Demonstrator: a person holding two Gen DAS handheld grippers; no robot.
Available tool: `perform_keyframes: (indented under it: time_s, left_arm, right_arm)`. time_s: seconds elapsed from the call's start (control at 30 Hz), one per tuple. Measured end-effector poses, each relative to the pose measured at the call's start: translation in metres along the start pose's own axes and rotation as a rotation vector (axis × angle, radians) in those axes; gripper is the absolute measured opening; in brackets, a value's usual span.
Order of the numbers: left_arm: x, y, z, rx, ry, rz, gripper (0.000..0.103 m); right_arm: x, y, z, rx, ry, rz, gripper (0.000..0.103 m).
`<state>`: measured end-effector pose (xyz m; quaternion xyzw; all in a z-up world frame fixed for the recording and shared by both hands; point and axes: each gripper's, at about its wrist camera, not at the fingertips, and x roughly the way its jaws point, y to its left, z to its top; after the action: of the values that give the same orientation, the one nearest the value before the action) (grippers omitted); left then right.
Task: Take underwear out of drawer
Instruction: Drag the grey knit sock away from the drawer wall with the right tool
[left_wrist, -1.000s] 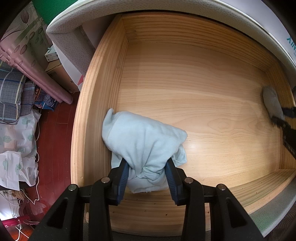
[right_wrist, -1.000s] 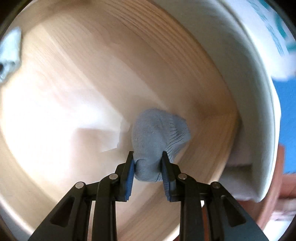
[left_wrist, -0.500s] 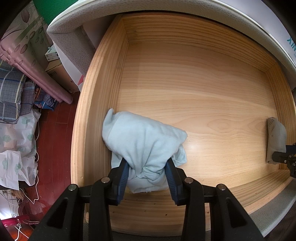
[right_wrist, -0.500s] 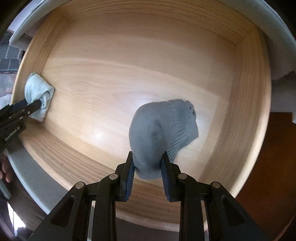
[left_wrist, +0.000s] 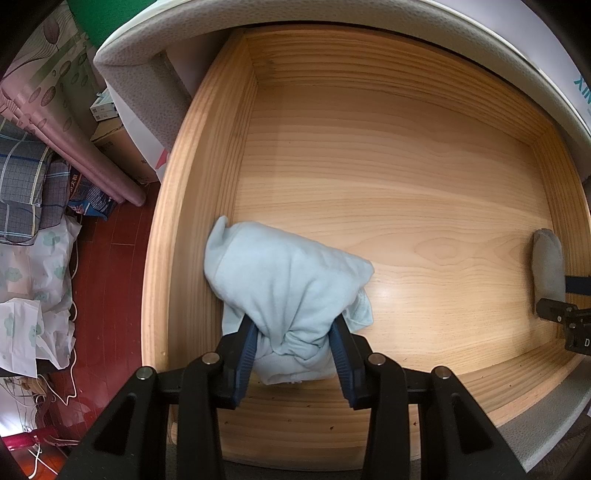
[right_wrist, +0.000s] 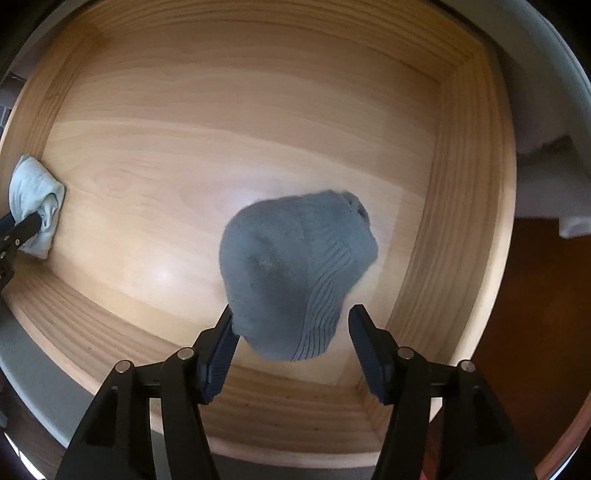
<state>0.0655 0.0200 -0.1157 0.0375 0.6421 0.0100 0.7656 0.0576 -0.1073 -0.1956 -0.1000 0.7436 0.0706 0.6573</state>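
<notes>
Both garments inside drawer (left_wrist: 192, 155). Left gripper (left_wrist: 293, 350) clamped on pale blue underwear (left_wrist: 284, 280); right gripper (right_wrist: 291, 334) jaws opening around grey piece (right_wrist: 291, 266), 5 o'clock corner.

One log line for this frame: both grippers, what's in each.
left gripper: shut on light blue underwear | right gripper: opening, grey underwear between jaws | drawer

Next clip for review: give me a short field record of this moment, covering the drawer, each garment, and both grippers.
drawer: wooden drawer, pulled open, holding only two garments
light blue garment: bunched light blue underwear near the drawer's left wall
grey garment: grey knit piece near the drawer's right wall
left gripper: left gripper closed on the light blue underwear, pads pressing its bunched end
right gripper: right gripper jaws opening; grey knit piece between them, right pad clear of it, left pad at its edge
task status: both garments over the drawer floor, neither out
</notes>
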Motion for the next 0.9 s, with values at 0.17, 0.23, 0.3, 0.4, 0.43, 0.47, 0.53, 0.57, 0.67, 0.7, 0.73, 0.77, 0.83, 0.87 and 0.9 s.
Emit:
perform_keyframes:
  time_s: [0.17, 0.23, 0.3, 0.4, 0.43, 0.47, 0.53, 0.57, 0.67, 0.7, 0.73, 0.77, 0.83, 0.87, 0.9]
  left_arm:
    - [0.000, 0.000, 0.000, -0.001, 0.000, 0.000, 0.040]
    - [0.000, 0.001, 0.000, 0.000, 0.000, 0.000, 0.040]
    - [0.000, 0.001, 0.000, 0.000, 0.000, 0.000, 0.040]
    - [0.000, 0.001, 0.000, -0.001, 0.000, 0.000, 0.040]
    - [0.000, 0.001, 0.000, -0.001, 0.000, 0.000, 0.040]
    - [0.000, 0.001, 0.000, -0.001, 0.000, 0.000, 0.040]
    - [0.000, 0.001, 0.000, -0.001, 0.000, 0.000, 0.040]
    - [0.000, 0.000, 0.000, -0.001, 0.000, 0.001, 0.040]
    - [0.000, 0.001, -0.001, 0.002, 0.000, 0.003, 0.040]
    - [0.000, 0.001, -0.001, 0.001, 0.000, 0.003, 0.039]
    - [0.000, 0.000, -0.001, 0.003, 0.002, 0.005, 0.038]
    - [0.000, -0.001, 0.000, 0.008, 0.006, 0.011, 0.038]
    - [0.000, -0.002, 0.000, 0.008, 0.010, 0.012, 0.038]
    - [0.000, -0.003, 0.001, 0.011, 0.014, 0.015, 0.037]
    - [0.001, -0.005, 0.002, 0.015, 0.022, 0.019, 0.037]
  right_arm:
    - [-0.007, 0.010, 0.010, 0.023, -0.039, 0.006, 0.081]
    - [-0.006, 0.012, 0.016, 0.043, -0.049, 0.010, 0.082]
    - [0.001, 0.010, 0.028, 0.064, -0.044, 0.013, 0.082]
    - [0.004, 0.009, 0.033, 0.077, -0.042, 0.002, 0.081]
    - [-0.010, -0.007, 0.036, 0.078, -0.045, -0.003, 0.081]
    - [-0.020, -0.019, 0.038, 0.079, -0.048, -0.002, 0.081]
    - [-0.021, -0.020, 0.037, 0.078, -0.055, -0.007, 0.081]
    - [-0.020, -0.019, 0.037, 0.076, -0.060, -0.019, 0.081]
    - [-0.006, -0.016, 0.032, 0.083, -0.069, -0.012, 0.076]
    - [-0.005, -0.016, 0.033, 0.086, -0.068, -0.008, 0.074]
    - [-0.004, -0.014, 0.033, 0.089, -0.067, -0.005, 0.073]
    - [-0.011, -0.025, 0.036, 0.091, -0.066, -0.006, 0.072]
    - [-0.008, -0.023, 0.034, 0.094, -0.060, -0.004, 0.071]
    - [-0.004, -0.022, 0.033, 0.097, -0.043, 0.011, 0.071]
    - [-0.012, -0.031, 0.035, 0.102, -0.022, 0.021, 0.066]
